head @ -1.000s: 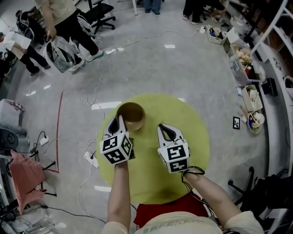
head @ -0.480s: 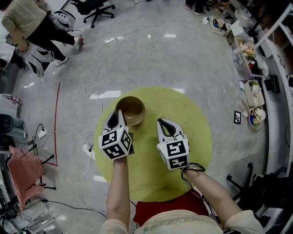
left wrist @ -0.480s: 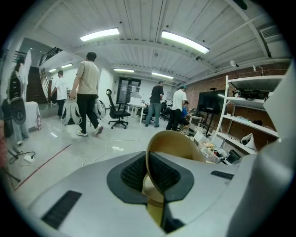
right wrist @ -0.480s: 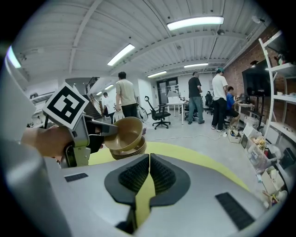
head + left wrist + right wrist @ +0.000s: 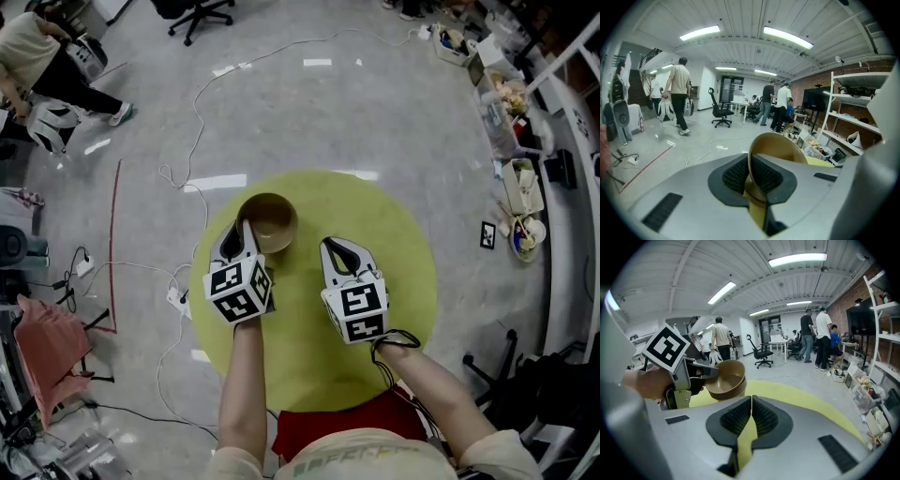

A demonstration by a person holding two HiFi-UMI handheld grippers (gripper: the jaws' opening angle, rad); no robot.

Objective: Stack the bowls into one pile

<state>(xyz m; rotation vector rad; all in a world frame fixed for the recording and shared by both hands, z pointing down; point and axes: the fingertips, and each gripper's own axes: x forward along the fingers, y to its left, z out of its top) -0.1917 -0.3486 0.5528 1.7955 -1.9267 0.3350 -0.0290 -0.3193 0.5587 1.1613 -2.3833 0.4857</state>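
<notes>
Bowls [image 5: 270,221]: smooth tan nested stack | left gripper [image 5: 244,232] fingers pinch rim | right gripper [image 5: 340,253] fingers closed

The pile of bowls [image 5: 270,221] is standing at the table's [image 5: 403,281] far left edge, and the left gripper [image 5: 244,232] is crowding its near side. The right gripper [image 5: 334,253] is taking up the middle. The table's right half is lying open, and so is its near edge.
</notes>
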